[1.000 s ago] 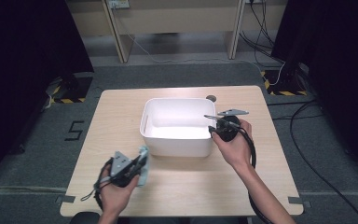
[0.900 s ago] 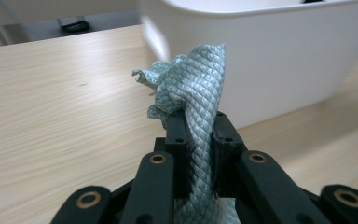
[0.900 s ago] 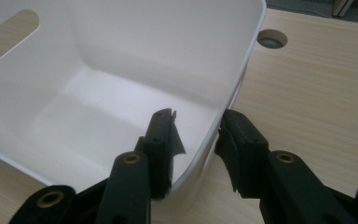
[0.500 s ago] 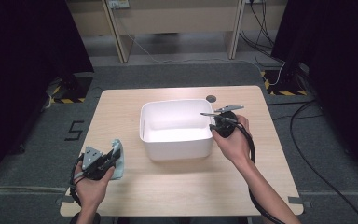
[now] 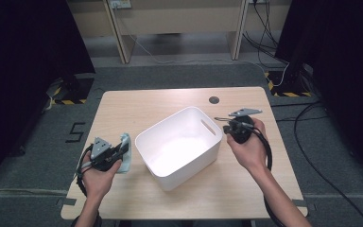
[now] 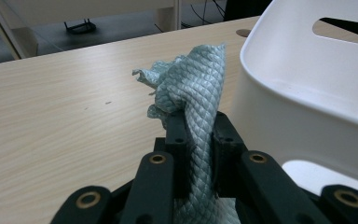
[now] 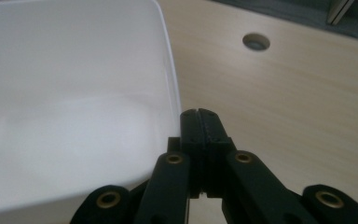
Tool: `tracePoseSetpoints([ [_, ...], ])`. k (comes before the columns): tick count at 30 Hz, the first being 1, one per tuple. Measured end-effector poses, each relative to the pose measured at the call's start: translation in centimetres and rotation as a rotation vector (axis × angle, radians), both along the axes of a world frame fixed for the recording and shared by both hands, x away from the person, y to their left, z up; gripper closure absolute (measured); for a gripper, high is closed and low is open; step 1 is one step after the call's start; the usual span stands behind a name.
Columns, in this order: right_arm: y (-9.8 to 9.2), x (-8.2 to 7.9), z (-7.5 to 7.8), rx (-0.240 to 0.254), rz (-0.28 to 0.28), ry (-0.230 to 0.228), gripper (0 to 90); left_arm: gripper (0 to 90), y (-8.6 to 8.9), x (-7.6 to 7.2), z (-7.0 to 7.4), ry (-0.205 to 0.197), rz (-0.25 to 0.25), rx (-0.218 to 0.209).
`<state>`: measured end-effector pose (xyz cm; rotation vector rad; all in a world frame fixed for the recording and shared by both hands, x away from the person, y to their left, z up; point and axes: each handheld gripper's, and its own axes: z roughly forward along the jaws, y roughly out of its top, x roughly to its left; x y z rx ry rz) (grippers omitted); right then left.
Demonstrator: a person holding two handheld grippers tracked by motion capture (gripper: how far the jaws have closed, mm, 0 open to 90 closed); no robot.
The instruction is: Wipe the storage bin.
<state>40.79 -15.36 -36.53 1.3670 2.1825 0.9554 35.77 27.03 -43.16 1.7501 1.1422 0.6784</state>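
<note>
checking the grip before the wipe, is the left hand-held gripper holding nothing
No, the left hand-held gripper is shut on a pale blue-green cloth, which sticks out between its black jaws beside the white plastic bin.

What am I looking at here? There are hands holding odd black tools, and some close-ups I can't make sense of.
No robot here: a person works at a wooden table holding a hand-held gripper, a tool with two black jaws, in each hand. The wide picture comes from a camera above the person, looking forward and down. The two close-ups come from small cameras riding on the tools, looking along their jaws.

On the table stands a white bin, turned at an angle, with nothing in it that I can see.

The left gripper is clamped on a pale green cloth, which bunches up beyond the jaws, beside the bin's outer wall.

The right gripper has just been closing. Its jaws now meet with nothing between them, right by the bin's rim. A small round hole in the tabletop lies beyond it.
</note>
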Motion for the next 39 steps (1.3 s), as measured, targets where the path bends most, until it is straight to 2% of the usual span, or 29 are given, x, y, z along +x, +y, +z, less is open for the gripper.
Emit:
tracePoseSetpoints([
  [3, -1.1, -1.4, -1.2, 0.015, -0.002, 0.047, 90.0, 80.0, -0.6, 0.6, -0.2, 0.012, -0.024, -0.016],
  [6, -1.2, -2.6, -2.5, 0.068, 0.035, 0.109, 90.0, 80.0, -1.1, 0.5, -0.4, 0.029, -0.051, -0.019],
  [10, -0.3, -3.5, -3.3, 0.077, 0.101, 0.132, 90.0, 80.1, -1.3, 0.4, -0.5, 0.028, -0.053, -0.003],
  [13, 0.9, -3.3, -3.3, 0.067, 0.135, 0.112, 89.8, 80.2, -1.4, 0.6, -0.4, 0.03, -0.074, 0.001],
  [16, 2.0, -2.5, -3.4, 0.033, 0.133, 0.098, 89.6, 80.2, -1.6, 0.7, -0.4, 0.029, -0.088, -0.002],
  [18, 2.6, -1.8, -3.4, 0.044, 0.123, 0.096, 90.0, 80.2, -2.0, 0.9, -0.4, 0.03, -0.105, -0.007],
  [20, 3.5, -1.1, -3.2, 0.026, 0.12, 0.072, 90.0, 80.3, -2.6, 1.0, -0.4, 0.027, -0.12, 0.003],
  [25, 5.5, 0.2, -3.0, 0.024, 0.135, 0.058, 90.0, 80.1, -4.5, 1.0, -0.3, 0.006, -0.145, 0.039],
  [30, 4.7, 0.8, -3.0, 0.063, 0.104, 0.062, 84.0, 80.1, -5.3, 0.6, -0.3, -0.009, -0.167, 0.042],
  [35, 3.2, 0.7, -1.4, 0.122, 0.019, -0.012, 74.5, 80.1, -5.5, -0.9, 0.1, -0.061, -0.165, 0.068],
  [37, 3.1, 0.5, -1.0, 0.134, 0.008, -0.033, 71.3, 80.1, -5.7, -1.9, 0.2, -0.075, -0.18, 0.068],
  [39, 3.4, 0.4, -0.9, 0.149, 0.013, -0.033, 69.3, 80.1, -5.8, -2.8, 0.2, -0.087, -0.197, 0.068],
])
